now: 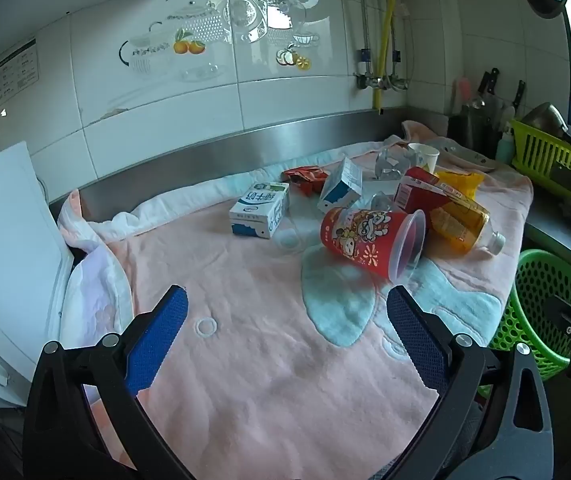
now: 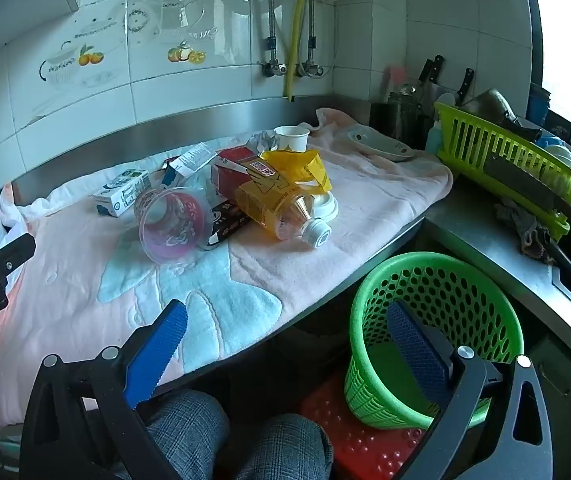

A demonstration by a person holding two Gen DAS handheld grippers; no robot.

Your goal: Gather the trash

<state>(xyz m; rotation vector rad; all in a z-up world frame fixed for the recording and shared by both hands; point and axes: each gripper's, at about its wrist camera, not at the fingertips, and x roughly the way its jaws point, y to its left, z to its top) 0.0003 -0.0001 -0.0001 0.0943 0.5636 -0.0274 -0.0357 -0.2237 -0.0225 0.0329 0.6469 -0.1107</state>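
Observation:
A heap of trash lies on the pink towel (image 1: 245, 280): a red printed plastic cup (image 1: 369, 240) on its side, a yellow bottle (image 1: 461, 224), a white and blue milk carton (image 1: 259, 210), a second carton (image 1: 341, 186), a red box (image 1: 417, 192), a red wrapper (image 1: 303, 178), a paper cup (image 1: 425, 156). My left gripper (image 1: 285, 316) hovers open over bare towel, short of the heap, nothing between its fingers. My right gripper (image 2: 285, 334) is open off the counter's edge, its right finger over the green basket (image 2: 437, 340). The cup (image 2: 173, 224) and bottle (image 2: 281, 208) lie ahead of it.
A green dish rack (image 2: 505, 160) with kitchenware and a knife block (image 2: 401, 116) stand at the right. A white appliance (image 1: 5, 260) is at the left. A person's knees (image 2: 237, 440) are under the counter edge, beside a red mat (image 2: 365, 440).

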